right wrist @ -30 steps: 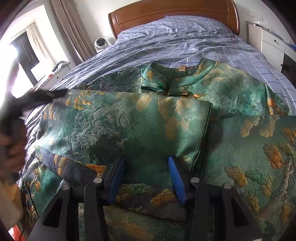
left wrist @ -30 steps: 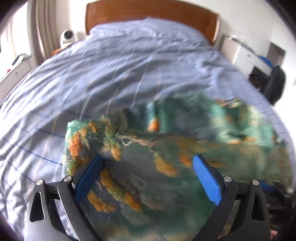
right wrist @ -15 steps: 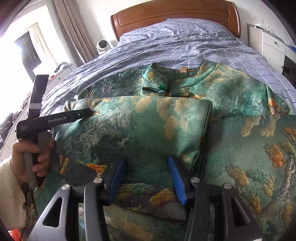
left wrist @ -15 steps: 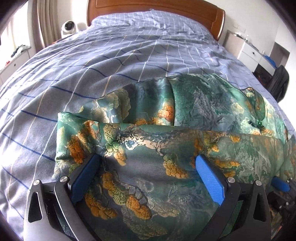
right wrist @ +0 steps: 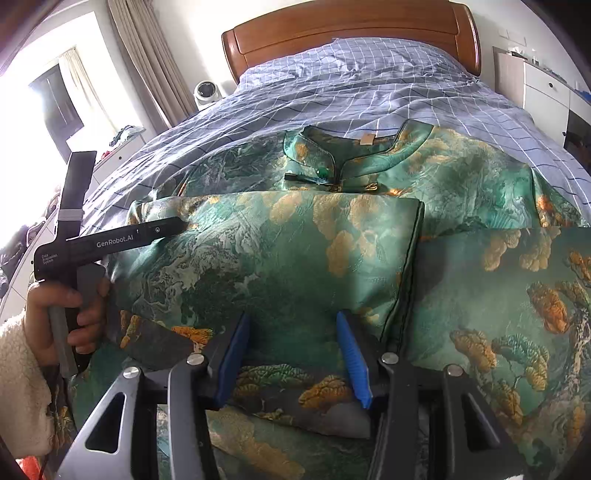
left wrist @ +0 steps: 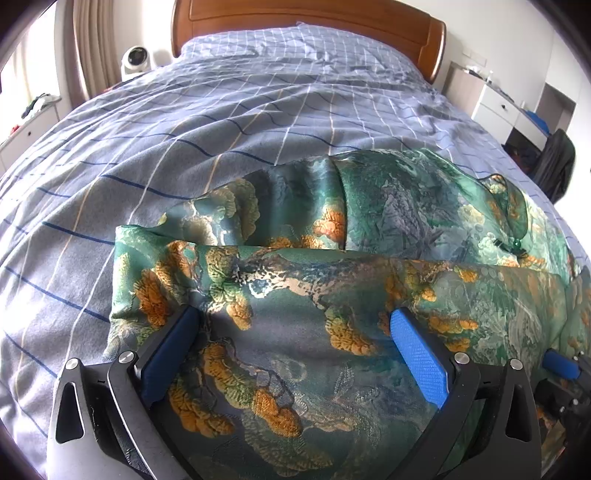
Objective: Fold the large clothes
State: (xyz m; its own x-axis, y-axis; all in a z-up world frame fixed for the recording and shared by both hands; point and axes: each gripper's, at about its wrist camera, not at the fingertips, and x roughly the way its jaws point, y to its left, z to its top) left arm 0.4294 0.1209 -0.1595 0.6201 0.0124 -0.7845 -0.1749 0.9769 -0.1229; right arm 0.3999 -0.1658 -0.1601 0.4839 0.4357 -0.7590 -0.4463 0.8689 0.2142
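A green brocade jacket [right wrist: 461, 177] with gold and orange clouds lies face up on the bed, collar [right wrist: 332, 155] toward the headboard. One side is folded over as a flat flap [right wrist: 277, 251] across its front. My right gripper [right wrist: 291, 321] stands half open over the flap's near edge. Fabric lies between its blue pads, unpinched. In the left wrist view the flap [left wrist: 295, 288] spreads under my left gripper [left wrist: 294, 314], whose jaws are wide open. From the right wrist view, that gripper [right wrist: 181, 223] touches the flap's far left corner, held by a hand [right wrist: 55, 306].
A blue checked bed cover [left wrist: 221, 110] lies under the jacket, up to a wooden headboard [right wrist: 351, 29]. A white round device [right wrist: 207, 92] stands at the bed's left. White drawers [right wrist: 546, 92] and a dark chair [left wrist: 557, 162] are at the right.
The flap was blurred and moving in the left wrist view; it now lies flat and still. The left gripper has steadied at the flap's corner. The right gripper has not moved.
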